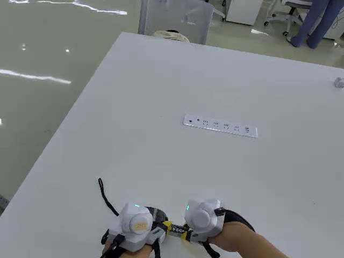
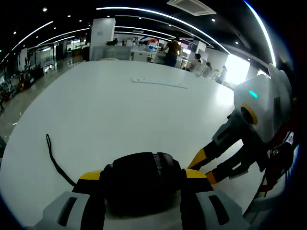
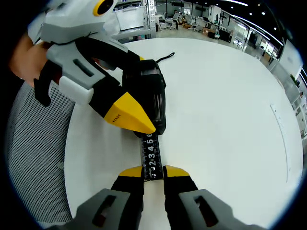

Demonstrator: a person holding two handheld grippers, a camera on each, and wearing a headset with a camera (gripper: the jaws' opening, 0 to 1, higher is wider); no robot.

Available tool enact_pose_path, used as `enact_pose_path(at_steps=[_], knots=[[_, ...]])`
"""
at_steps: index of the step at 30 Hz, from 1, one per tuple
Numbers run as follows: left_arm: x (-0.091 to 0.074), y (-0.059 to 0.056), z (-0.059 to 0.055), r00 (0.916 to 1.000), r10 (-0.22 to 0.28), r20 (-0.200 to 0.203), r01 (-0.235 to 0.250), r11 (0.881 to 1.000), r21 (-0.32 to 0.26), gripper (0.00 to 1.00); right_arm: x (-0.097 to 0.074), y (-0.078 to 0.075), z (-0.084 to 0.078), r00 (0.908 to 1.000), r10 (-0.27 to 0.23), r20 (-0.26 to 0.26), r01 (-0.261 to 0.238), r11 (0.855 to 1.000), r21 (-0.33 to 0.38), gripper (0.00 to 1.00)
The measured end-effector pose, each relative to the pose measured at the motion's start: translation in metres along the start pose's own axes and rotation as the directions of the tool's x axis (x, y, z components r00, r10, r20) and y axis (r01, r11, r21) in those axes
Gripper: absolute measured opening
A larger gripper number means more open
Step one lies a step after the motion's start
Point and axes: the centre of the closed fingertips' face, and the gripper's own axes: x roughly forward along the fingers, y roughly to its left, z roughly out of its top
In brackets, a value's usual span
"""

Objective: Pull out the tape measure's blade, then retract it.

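Note:
The black tape measure (image 2: 144, 184) lies on the white table (image 1: 161, 107) at its near edge, and my left gripper (image 2: 143, 175) is shut on its case. A short length of the blade (image 3: 151, 153), with printed numbers, sticks out of the case (image 3: 149, 96). My right gripper (image 3: 153, 172) is shut on the blade's end, close to the case. In the head view the left gripper (image 1: 160, 223) and the right gripper (image 1: 184, 231) face each other, with the blade (image 1: 176, 230) between them. A black wrist strap (image 1: 106, 196) trails left from the case.
A white power strip (image 1: 220, 125) lies mid-table, well beyond the grippers. A chair (image 1: 174, 19) stands at the table's far end, and a small grey object (image 1: 338, 82) sits at the right edge. The table's left edge drops to a shiny floor.

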Motion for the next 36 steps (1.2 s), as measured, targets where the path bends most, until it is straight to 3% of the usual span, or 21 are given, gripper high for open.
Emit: enact_pose_path(at_steps=[18,21,36], knots=[[0.0,0.0,0.0,1.0,-0.005,-0.001,0.005,1.0,-0.007,0.6,0.006,0.001,0.013,0.9996,0.006,0.027,-0.006,1.0,0.002,0.16],[0.0,0.0,0.0,1.0,-0.006,0.0,0.006,1.0,-0.01,0.6,0.007,0.002,0.016,0.9989,0.008,0.047,-0.01,0.999,0.033,0.16],[-0.001,0.0,0.0,0.9999,-0.016,0.002,0.016,1.0,-0.02,0.6,0.018,0.003,0.025,0.9975,0.012,0.069,-0.012,1.0,0.006,0.16]])
